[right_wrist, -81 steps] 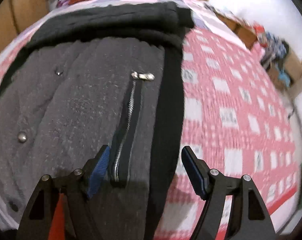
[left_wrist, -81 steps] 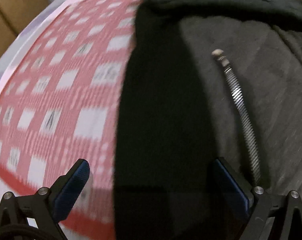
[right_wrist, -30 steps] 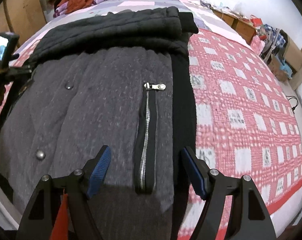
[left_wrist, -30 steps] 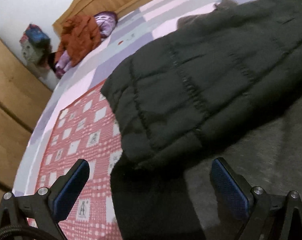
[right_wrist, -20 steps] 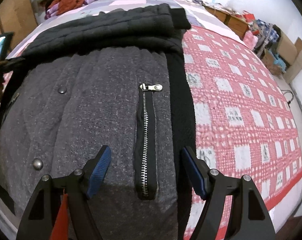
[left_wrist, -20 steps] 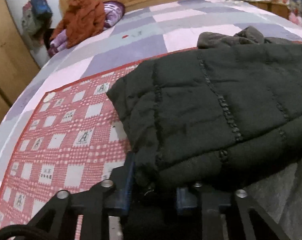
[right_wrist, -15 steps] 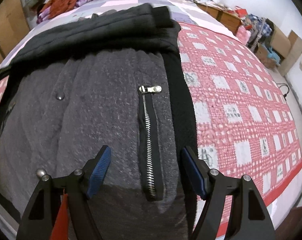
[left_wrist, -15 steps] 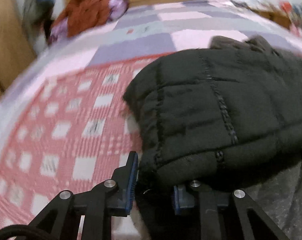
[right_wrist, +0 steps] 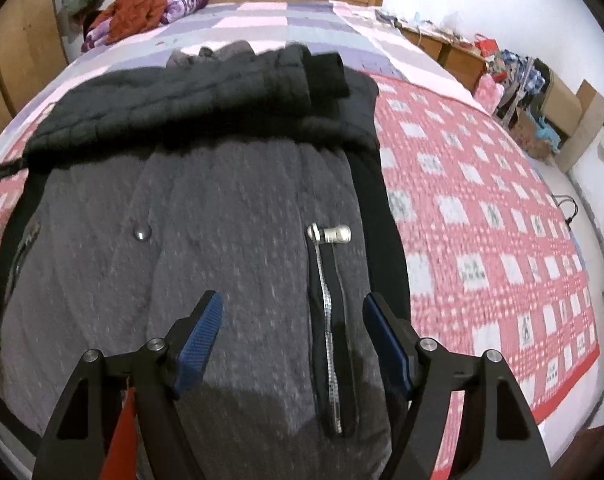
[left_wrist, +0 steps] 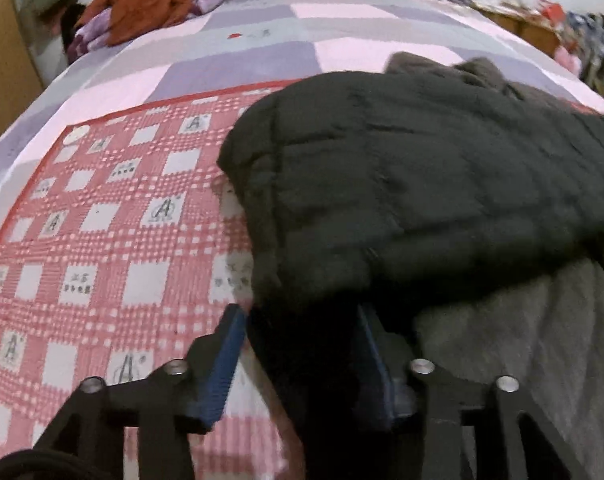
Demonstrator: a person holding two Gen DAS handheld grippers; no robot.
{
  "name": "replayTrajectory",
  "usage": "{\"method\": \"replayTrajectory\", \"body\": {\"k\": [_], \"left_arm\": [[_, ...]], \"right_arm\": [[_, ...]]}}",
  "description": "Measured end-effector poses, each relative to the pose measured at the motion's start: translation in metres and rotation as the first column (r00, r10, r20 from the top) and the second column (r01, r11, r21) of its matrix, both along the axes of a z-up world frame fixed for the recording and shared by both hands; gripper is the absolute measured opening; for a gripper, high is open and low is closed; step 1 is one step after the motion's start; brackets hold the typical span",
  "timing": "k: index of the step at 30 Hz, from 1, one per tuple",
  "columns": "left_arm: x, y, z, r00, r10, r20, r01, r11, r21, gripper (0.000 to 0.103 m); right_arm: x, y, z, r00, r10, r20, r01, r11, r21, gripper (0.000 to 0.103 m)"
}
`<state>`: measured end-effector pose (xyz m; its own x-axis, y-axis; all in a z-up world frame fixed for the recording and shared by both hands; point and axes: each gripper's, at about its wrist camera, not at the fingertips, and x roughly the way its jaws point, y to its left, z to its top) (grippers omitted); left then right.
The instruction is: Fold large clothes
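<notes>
- So, left wrist view: the left gripper (left_wrist: 302,344) sits at the coat's (left_wrist: 441,184) left edge on the bed (left_wrist: 262,40), over the red checked blanket (left_wrist: 102,240). Its jaws are opening, with a dark fold of the coat between them. That fold is in shadow, so I can't tell if the pads touch it. The whole frame's a bit smeared, and the coat runs off the right edge.
- Right wrist view: the right gripper (right_wrist: 294,332) has its jaws wide, nothing between the pads, over the grey front of the coat (right_wrist: 222,240). The pocket zip (right_wrist: 329,320) is between the fingers and its lower end is in shadow. A black quilted part (right_wrist: 202,92) lies folded across the top. The coat's near hem is cut off by the gripper.
</notes>
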<state>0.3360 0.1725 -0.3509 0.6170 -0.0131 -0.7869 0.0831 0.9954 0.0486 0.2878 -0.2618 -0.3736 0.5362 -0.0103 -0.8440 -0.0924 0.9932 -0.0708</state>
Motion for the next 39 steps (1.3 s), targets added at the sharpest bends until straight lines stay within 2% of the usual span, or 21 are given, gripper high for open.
{"method": "replayTrajectory", "body": {"k": [4,9,15,18,21,23,24,25,26,28,33,36,39], "left_arm": [[-0.030,-0.005,-0.005,0.996,-0.042,-0.081,0.039,0.998,-0.042,0.055],[-0.090,-0.011,-0.032,0.982,-0.049,-0.184,0.054,0.998,0.025,0.055],[-0.157,0.010,-0.015,0.979,0.116,-0.170,-0.115,0.993,0.015,0.057],[-0.191,-0.001,-0.005,0.979,0.112,-0.169,-0.113,0.994,0.005,0.058],[-0.221,-0.017,-0.014,0.977,0.072,-0.199,-0.065,0.997,0.039,0.061],[-0.236,-0.013,-0.015,0.982,0.095,-0.165,-0.089,0.995,0.044,0.065],[-0.240,-0.005,-0.014,0.981,0.126,-0.148,-0.123,0.992,0.029,0.073],[-0.243,0.003,-0.012,0.977,0.156,-0.143,-0.156,0.988,0.011,0.076],[-0.246,0.010,-0.010,0.975,0.176,-0.140,-0.178,0.984,-0.009,0.076],[-0.258,0.018,-0.004,0.970,0.209,-0.124,-0.207,0.978,0.028,0.075],[-0.298,0.024,0.002,0.979,0.150,-0.138,-0.149,0.989,0.013,0.074],[-0.305,0.011,-0.008,0.984,0.094,-0.152,-0.091,0.996,0.025,0.075],[-0.302,0.000,-0.025,0.983,0.073,-0.168,-0.072,0.997,0.017,0.075]], "right_arm": [[0.009,0.003,0.003,0.999,0.034,0.010,-0.034,0.999,0.001,0.076],[-0.008,-0.008,-0.021,0.996,0.065,-0.064,-0.066,0.998,-0.018,0.076],[-0.040,-0.055,-0.027,0.996,0.006,-0.084,-0.007,1.000,-0.018,0.076],[-0.057,-0.061,-0.021,0.997,0.026,-0.068,-0.027,1.000,-0.009,0.076],[-0.079,-0.052,-0.020,0.993,0.091,-0.079,-0.090,0.996,0.019,0.076],[-0.097,-0.046,-0.024,0.988,0.129,-0.087,-0.129,0.992,0.002,0.076],[-0.104,-0.049,-0.025,0.989,0.123,-0.084,-0.124,0.992,-0.005,0.076],[-0.109,-0.055,-0.025,0.992,0.098,-0.083,-0.098,0.995,0.001,0.076],[-0.115,-0.065,-0.024,0.995,0.047,-0.084,-0.045,0.999,0.015,0.076],[-0.124,-0.075,-0.017,0.997,-0.002,-0.072,0.005,0.999,0.048,0.076],[-0.157,-0.059,0.000,1.000,-0.003,-0.024,0.003,1.000,-0.014,0.076],[-0.178,-0.053,0.000,0.999,-0.026,-0.031,0.026,1.000,-0.009,0.076],[-0.194,-0.047,-0.003,0.998,-0.038,-0.042,0.038,0.999,-0.011,0.076]]}}
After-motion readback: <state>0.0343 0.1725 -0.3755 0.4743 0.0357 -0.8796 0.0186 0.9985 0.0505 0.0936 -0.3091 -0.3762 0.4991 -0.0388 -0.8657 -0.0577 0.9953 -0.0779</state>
